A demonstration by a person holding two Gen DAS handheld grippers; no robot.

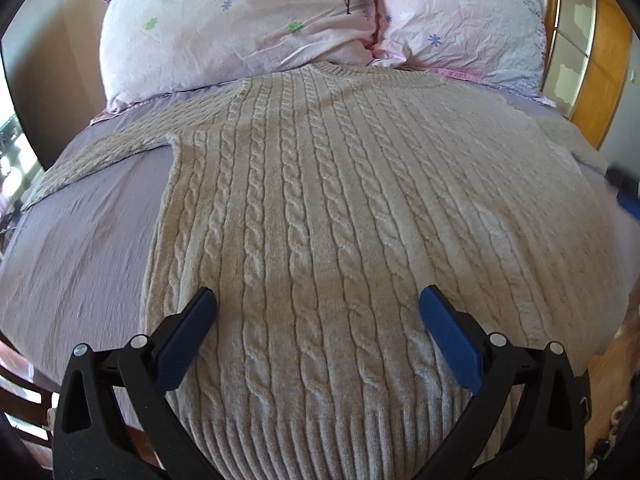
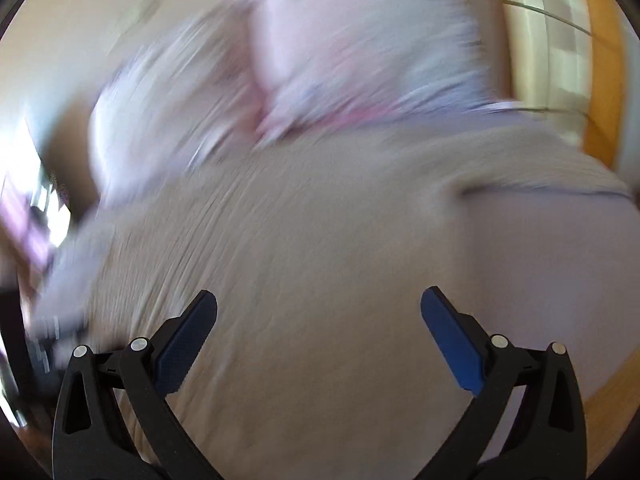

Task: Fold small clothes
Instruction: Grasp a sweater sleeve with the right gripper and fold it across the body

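A cream cable-knit sweater [image 1: 320,200] lies flat on the bed, collar toward the pillows, ribbed hem nearest me, one sleeve stretched out to the left [image 1: 100,156]. My left gripper [image 1: 318,300] is open and empty, hovering over the sweater's lower part near the hem. The right wrist view is heavily motion-blurred. There the sweater [image 2: 300,280] shows as a beige mass with its right sleeve [image 2: 540,160] reaching right. My right gripper [image 2: 319,302] is open and empty above the sweater's right half.
The bed has a lilac sheet [image 1: 80,248]. Two pink flowered pillows [image 1: 240,28] [image 1: 460,20] lie beyond the collar. A wooden headboard or door frame [image 1: 600,80] stands at the right. The bed's left edge [image 1: 16,360] drops to a wooden frame.
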